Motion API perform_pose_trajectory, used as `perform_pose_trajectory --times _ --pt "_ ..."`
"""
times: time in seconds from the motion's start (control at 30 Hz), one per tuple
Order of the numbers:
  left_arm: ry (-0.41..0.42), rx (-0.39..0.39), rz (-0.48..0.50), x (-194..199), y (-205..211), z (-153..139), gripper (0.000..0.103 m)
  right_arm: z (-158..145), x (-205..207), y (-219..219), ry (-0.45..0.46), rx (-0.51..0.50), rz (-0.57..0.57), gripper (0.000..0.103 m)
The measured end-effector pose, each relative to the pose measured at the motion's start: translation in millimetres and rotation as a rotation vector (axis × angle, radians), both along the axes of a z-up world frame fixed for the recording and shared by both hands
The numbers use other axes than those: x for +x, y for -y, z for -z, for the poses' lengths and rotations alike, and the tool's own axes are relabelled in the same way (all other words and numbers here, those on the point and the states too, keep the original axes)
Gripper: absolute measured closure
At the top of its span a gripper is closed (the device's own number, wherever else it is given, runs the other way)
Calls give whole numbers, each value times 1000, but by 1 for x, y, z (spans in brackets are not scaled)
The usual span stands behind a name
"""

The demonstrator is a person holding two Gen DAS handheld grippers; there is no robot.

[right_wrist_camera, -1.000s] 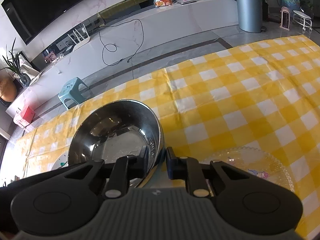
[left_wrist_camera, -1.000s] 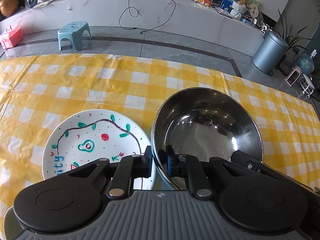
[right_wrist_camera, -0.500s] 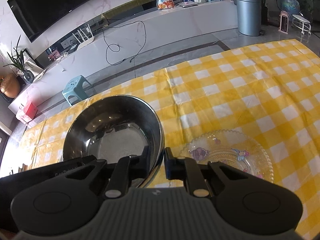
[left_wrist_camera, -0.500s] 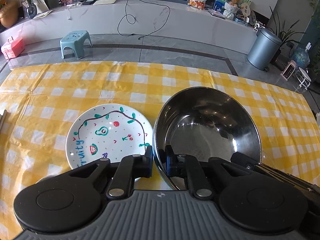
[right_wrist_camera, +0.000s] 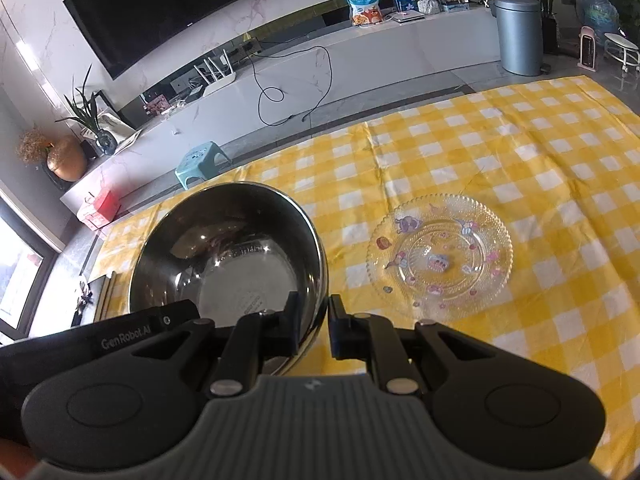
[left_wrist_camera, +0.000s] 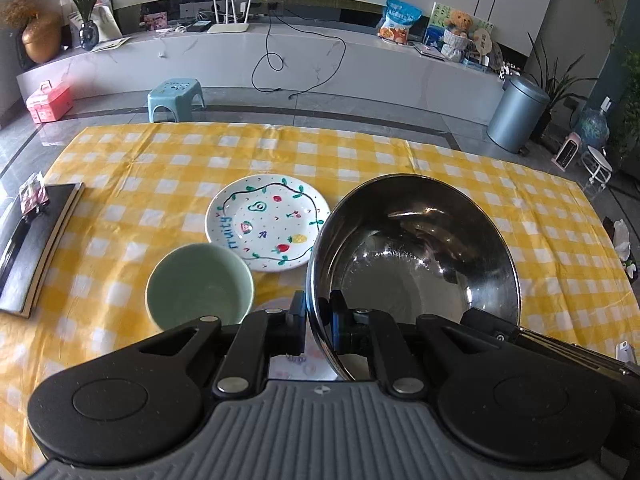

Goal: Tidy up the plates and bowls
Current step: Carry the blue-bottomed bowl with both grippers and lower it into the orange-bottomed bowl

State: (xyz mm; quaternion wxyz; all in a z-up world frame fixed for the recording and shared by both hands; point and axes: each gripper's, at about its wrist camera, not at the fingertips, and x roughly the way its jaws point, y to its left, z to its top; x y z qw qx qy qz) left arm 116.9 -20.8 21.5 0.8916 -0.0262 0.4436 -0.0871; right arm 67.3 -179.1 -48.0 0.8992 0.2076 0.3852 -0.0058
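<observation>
Both grippers are clamped on one stainless steel mixing bowl point(left_wrist_camera: 416, 256), held tilted above the desk point(left_wrist_camera: 360, 152), which carries a yellow-and-white checked cloth.

Left gripper point(left_wrist_camera: 318, 322): jaws clenched on the bowl's left rim, one finger outside the wall, one inside. Right gripper point(right_wrist_camera: 314, 320): jaws clenched on the opposite rim, same straddle; in the last second they have just been closing a little further, with the rim between them. In the left view the right gripper's body shows at the bowl's far right edge.

Bowl is empty, its inside showing only reflections.

On the cloth, left view:
- white plate point(left_wrist_camera: 266, 226) with painted fruit and vine border, just left of the bowl, partly behind its rim
- pale green bowl point(left_wrist_camera: 200, 290), near side of that plate, its rim overlapping the plate's edge in view; cannot tell if they touch
- dark flat board point(left_wrist_camera: 38, 242) at the left edge of the desk, well apart

Right view:
- clear glass plate point(right_wrist_camera: 440, 256) with cartoon prints, flat on the cloth, right of the steel bowl, apart from it.
</observation>
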Motion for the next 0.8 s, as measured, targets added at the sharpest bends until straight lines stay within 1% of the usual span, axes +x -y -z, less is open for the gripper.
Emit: perform_pose_trajectory --times 0.17,0.33,0.63,0.8 --pt "33 -13 -38 -34 -18 -10 90 -10 -35 -13 27 7 -44 92" --pt "35 -19 -72 -56 -37 -14 90 -16 -58 -28 40 2 -98 93" --pt "43 13 -99 -85 -62 -18 90 -20 -81 -55 51 -14 -185 93" --pt "36 21 -105 -98 -76 -12 89 -19 -87 -68 46 -31 -219 93"
